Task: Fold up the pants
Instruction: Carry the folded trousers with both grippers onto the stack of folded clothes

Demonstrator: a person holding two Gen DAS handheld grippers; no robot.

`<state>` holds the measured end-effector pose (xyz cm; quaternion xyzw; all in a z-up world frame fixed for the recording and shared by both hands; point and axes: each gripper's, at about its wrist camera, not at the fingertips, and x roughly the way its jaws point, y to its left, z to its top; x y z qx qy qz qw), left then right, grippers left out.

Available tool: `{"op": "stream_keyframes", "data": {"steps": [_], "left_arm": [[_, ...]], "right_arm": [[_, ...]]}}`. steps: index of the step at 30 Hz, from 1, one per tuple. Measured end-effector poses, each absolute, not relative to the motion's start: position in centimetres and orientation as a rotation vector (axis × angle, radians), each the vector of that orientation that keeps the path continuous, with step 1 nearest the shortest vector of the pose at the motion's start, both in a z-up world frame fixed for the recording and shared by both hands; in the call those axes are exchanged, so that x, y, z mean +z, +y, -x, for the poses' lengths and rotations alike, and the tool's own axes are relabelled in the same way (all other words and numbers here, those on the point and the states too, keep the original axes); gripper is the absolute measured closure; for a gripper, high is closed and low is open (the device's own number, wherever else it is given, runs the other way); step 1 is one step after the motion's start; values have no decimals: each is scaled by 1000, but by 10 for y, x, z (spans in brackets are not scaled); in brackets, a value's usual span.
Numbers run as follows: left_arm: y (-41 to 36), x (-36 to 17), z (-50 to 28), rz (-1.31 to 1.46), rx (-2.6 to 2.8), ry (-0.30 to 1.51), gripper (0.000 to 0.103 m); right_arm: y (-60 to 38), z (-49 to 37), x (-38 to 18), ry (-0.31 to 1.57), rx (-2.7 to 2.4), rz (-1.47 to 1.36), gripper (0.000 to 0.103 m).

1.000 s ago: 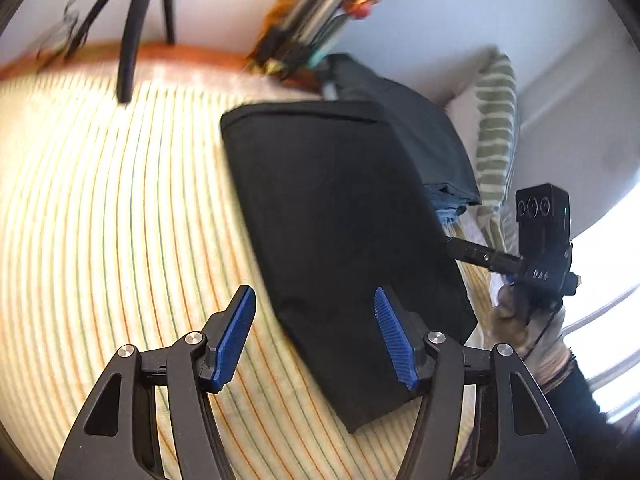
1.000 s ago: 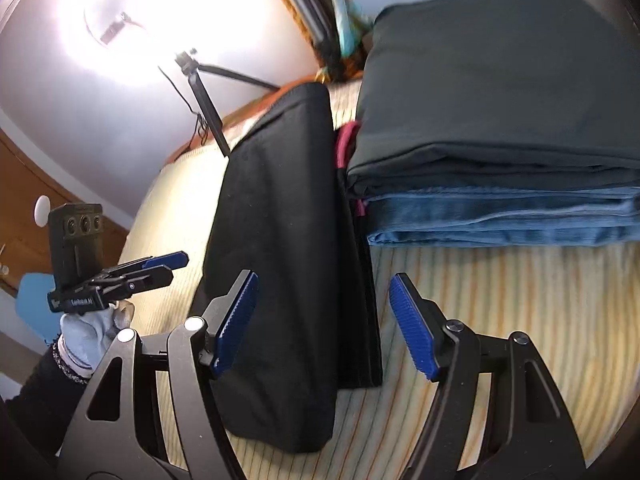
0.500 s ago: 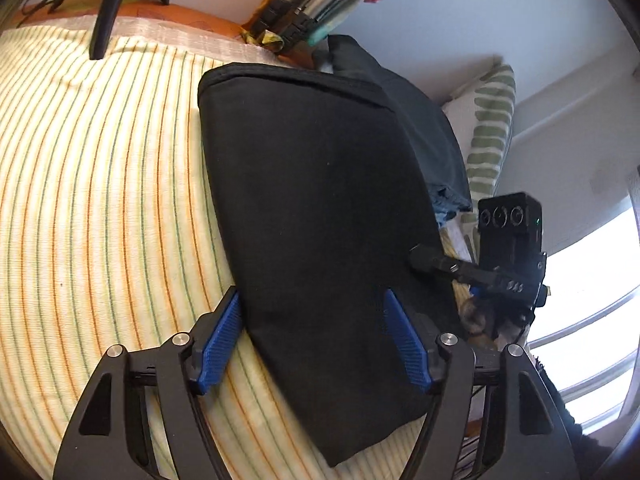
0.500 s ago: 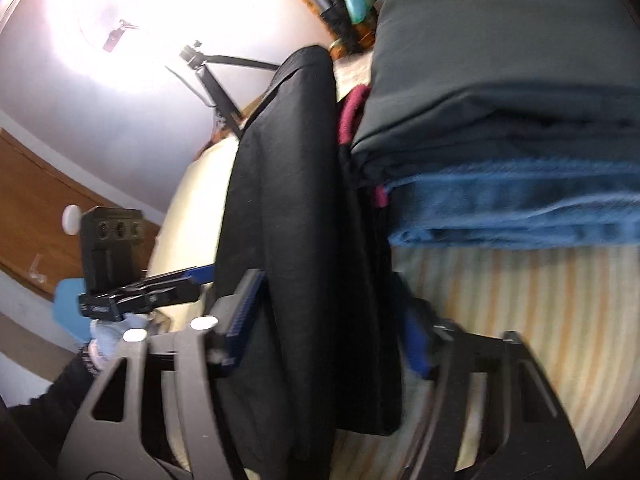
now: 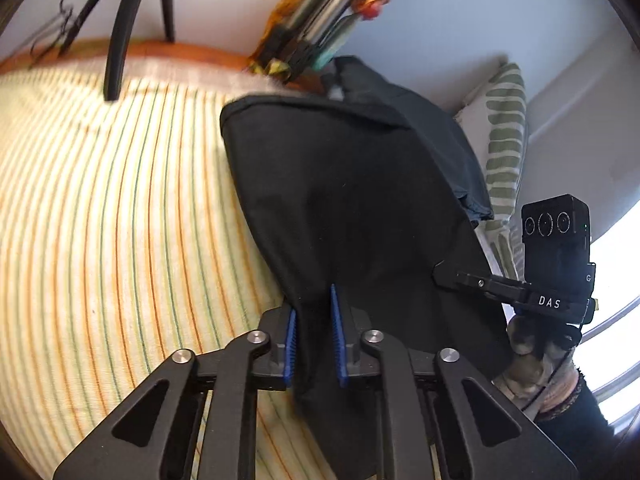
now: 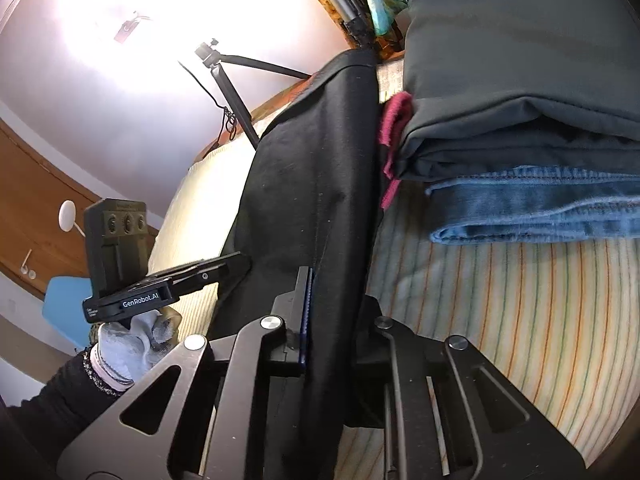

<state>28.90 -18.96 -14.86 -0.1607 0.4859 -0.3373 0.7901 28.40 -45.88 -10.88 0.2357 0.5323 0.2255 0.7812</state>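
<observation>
- Striped bedding covers the bed (image 5: 120, 208) that carries everything; a wall, tripod legs (image 5: 120, 32) and a striped pillow (image 5: 506, 140) lie beyond.
- Black pants (image 5: 340, 200), already folded into a long narrow panel, lie on the bed and run straight away from both hand-held grippers toward the far edge.
- Left hand-held gripper (image 5: 314, 340): its jaws have just been closing and now pinch the near edge of the pants, blue pads pressed into the cloth.
- Right hand-held gripper (image 6: 332, 316): its jaws have likewise just been closing and are clenched on the near end of the same pants; the cloth rises in a ridge between the fingers.
- A second ago both stood wide open over the cloth, so the grasp is the change. I judge that the near end is now secured at two points, ready to be lifted and carried toward the far end for the next fold.
- Beside the right hand-held gripper, to its right, sits a stack of folded clothes (image 6: 520, 100): dark garments on top of blue jeans (image 6: 540, 212), with a pink strip (image 6: 394, 120) between the stack and the pants.
- No container is in view; nothing is held in a box, basket or drawer.
</observation>
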Motion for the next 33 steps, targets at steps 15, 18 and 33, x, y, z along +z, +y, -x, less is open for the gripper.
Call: {"op": "stream_keyframes", "data": {"steps": [15,18,33], "left_arm": [[-178,-98,-267,305,-748,903,93],[-179,-84,-266,307,-757,866,93],[-255,-35,-303,236,-860,742,93]], "right_arm": [[-431,-254,-43,1039,498,-355,90],[-429,-252,-26,998,499,-325,90],[-486,-264,38,872,398,-236,90]]}}
